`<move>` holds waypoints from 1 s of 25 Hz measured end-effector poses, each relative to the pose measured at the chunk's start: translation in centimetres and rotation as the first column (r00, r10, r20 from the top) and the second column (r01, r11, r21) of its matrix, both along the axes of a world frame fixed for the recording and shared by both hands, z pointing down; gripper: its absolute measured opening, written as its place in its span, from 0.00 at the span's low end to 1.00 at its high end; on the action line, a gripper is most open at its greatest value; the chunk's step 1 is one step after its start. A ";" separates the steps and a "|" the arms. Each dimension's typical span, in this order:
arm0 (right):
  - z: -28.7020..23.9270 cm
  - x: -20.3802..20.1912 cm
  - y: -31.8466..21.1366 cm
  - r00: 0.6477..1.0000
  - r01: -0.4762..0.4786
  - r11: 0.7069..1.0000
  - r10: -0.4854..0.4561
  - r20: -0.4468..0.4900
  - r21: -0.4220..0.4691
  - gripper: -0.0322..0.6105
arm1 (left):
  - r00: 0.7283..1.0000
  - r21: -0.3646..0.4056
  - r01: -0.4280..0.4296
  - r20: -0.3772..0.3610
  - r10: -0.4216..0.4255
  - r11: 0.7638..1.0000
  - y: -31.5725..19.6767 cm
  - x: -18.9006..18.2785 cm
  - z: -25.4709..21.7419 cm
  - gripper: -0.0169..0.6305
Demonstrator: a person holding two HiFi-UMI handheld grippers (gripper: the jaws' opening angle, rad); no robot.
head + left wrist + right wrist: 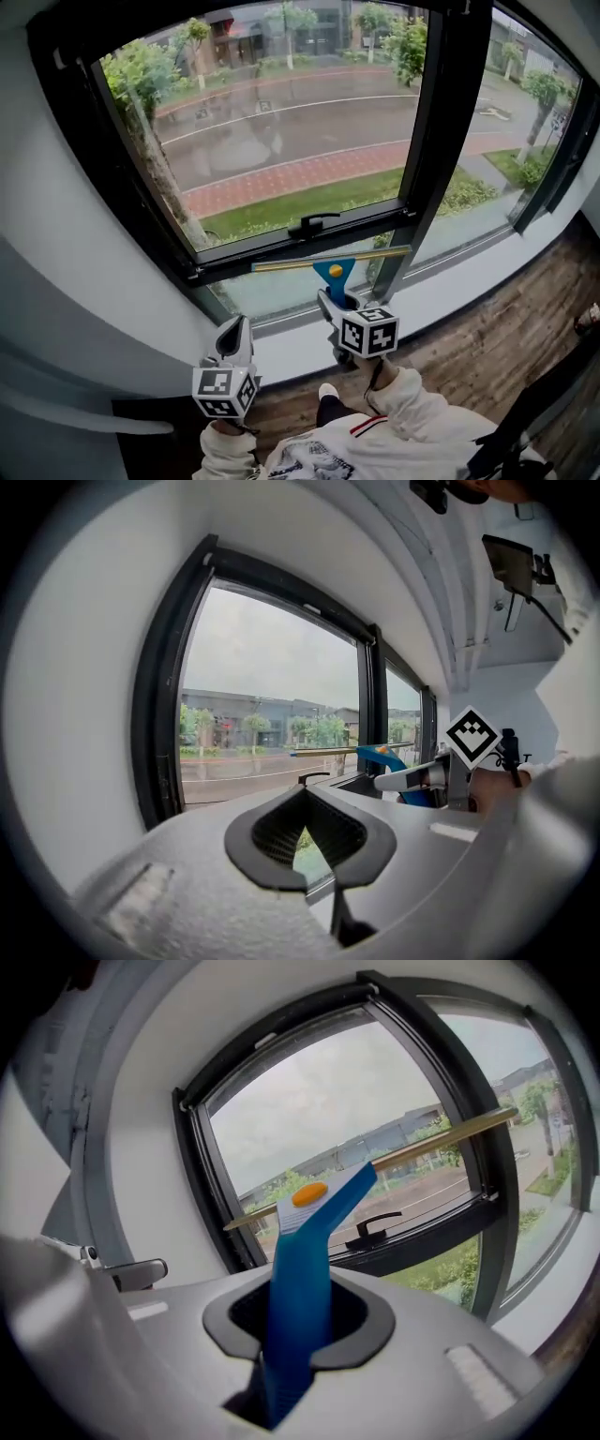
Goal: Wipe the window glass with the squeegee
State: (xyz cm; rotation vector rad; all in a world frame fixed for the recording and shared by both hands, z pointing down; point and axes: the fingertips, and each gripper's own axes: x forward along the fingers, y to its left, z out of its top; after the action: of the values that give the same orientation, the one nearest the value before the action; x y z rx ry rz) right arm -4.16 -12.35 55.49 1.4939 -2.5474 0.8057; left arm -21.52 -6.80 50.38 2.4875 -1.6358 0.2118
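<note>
The squeegee (334,271) has a smooth blue plastic handle with a round orange dot near its head and a thin brass-coloured blade bar. The right hand-held gripper (336,303) pinches the lower end of that handle, which fills the slot between its dark padded jaws in the right gripper view (298,1333). The handle rises from the jaws, up and away toward the window glass (281,122), with a slight bend before the head. The bar's long axis runs level, roughly parallel to the bottom rail of the black window frame (441,141). It sits just below that rail and its black lever handle (314,225), in front of the lower pane. Whether the blade touches the glass cannot be told.

The left hand-held gripper (235,336) points upward beside the right one, lower and to its left. Its ribbed jaws are pressed together at the tips with nothing between them (323,855). Below the panes are a white sill (450,291) and a dark wood-plank floor (506,328).
</note>
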 end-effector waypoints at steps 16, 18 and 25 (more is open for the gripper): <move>-5.1 0.2 23.8 0.997 -0.053 0.986 0.061 -0.042 0.159 0.18 | 0.999 0.079 0.006 -0.049 -0.002 0.997 22.4 -2.6 -0.7 0.03; -5.9 0.8 24.4 0.997 -0.047 0.982 0.058 -0.055 0.181 0.18 | 0.999 0.091 0.003 -0.048 0.002 0.996 22.7 -1.9 -1.1 0.03; -6.9 3.8 24.8 0.997 -0.027 0.978 0.041 -0.068 0.206 0.18 | 0.999 0.097 0.011 -0.032 -0.008 0.995 22.9 1.4 -1.8 0.03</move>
State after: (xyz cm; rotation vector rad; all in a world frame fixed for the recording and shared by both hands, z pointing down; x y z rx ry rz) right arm -0.37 12.41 48.58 1.5945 -2.6255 0.4951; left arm -20.12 16.05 48.53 2.5389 -1.6843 0.0938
